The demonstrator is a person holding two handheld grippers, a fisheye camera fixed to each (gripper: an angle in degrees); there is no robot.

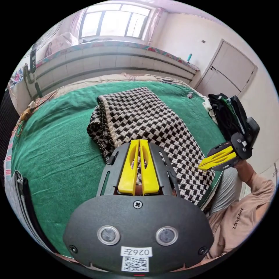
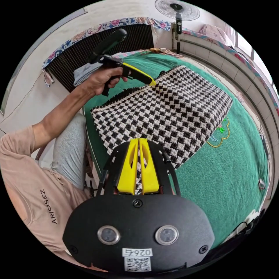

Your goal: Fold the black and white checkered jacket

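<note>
Bedspread (image 1: 58,151) partly under jacket (image 1: 145,122).

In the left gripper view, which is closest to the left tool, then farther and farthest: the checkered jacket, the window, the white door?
1. Checkered jacket, right at the left tool tips.
2. White door, beyond the bed, on the right.
3. Window, on the far wall past the ledge; door and window are fairly close to call.

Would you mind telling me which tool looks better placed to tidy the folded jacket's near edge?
Probably the right tool: its closed tips sit at the near edge of the black and white checkered knit jacket on the green bed cover, while the left tool reaches the far side.
</note>
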